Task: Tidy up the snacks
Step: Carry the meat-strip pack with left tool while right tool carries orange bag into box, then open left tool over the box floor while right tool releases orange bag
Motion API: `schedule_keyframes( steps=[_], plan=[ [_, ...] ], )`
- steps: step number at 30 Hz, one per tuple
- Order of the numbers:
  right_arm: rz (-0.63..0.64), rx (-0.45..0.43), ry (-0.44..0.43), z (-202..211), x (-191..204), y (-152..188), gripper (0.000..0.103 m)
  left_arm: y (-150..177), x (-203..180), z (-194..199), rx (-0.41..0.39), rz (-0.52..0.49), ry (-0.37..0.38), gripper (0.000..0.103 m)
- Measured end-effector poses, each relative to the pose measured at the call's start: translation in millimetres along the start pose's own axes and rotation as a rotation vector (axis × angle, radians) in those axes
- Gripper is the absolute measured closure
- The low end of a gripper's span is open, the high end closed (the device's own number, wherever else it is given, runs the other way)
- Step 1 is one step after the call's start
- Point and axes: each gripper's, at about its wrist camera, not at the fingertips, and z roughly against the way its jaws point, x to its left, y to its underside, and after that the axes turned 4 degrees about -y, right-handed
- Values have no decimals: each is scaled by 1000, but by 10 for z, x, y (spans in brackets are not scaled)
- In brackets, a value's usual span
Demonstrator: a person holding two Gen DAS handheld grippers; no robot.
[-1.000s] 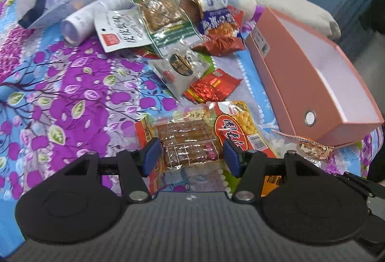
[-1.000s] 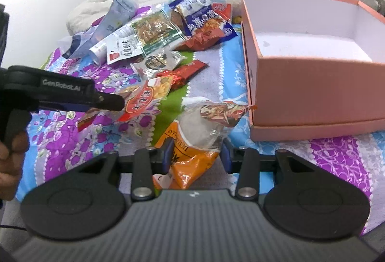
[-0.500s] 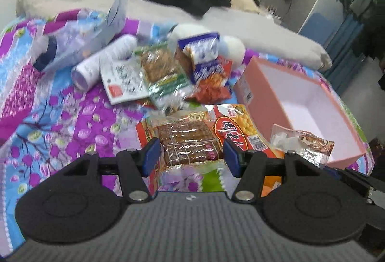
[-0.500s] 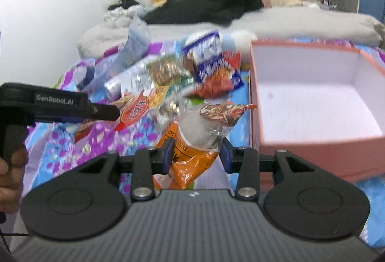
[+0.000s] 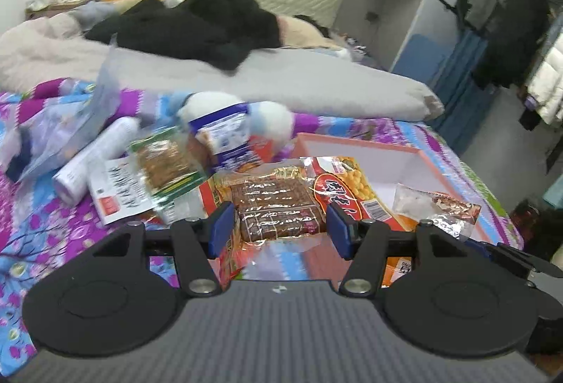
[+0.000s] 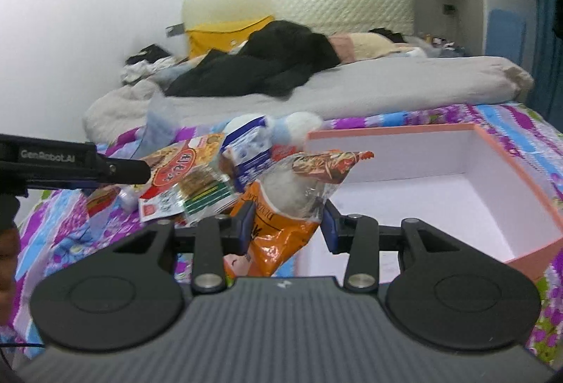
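Observation:
My left gripper point(image 5: 279, 226) is shut on two snack packs held together above the bed: a clear pack of brown bars point(image 5: 278, 210) and a red-and-yellow pack point(image 5: 345, 189). My right gripper point(image 6: 285, 228) is shut on an orange snack bag point(image 6: 278, 242) and a clear bag with a red-brown top point(image 6: 306, 186). An open pink box point(image 6: 387, 133) with a white inside lies on the bed just right of the right gripper. In the left wrist view the pink box point(image 5: 359, 143) lies beyond the held packs. The left gripper's finger point(image 6: 123, 170) reaches in from the left of the right wrist view.
More snacks lie heaped on the flowered bedspread point(image 5: 42, 228): a blue-and-white pack point(image 5: 225, 136), a green pack point(image 5: 165, 161), a white tube point(image 5: 95, 157) and a white label pack point(image 5: 116, 193). A grey quilt point(image 5: 316, 80) and black clothes point(image 5: 197, 27) lie behind them.
Both grippers have risen from the bedspread with their packs still gripped. Both views have tilted up, so the headboard and wall now show. The pink box sits lower in the pictures.

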Motion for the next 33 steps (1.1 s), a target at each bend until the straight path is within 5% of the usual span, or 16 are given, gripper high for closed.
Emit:
schedule_keyframes(
  steps=[15,33],
  plan=[
    [-86,-6,150,178,-662,22,61,-32,-850,-537,78,-83,122,40],
    [-157,115,181,-506,-1495,-20,61,-178,-1612,-1801,240,-185,121,40]
  ],
)
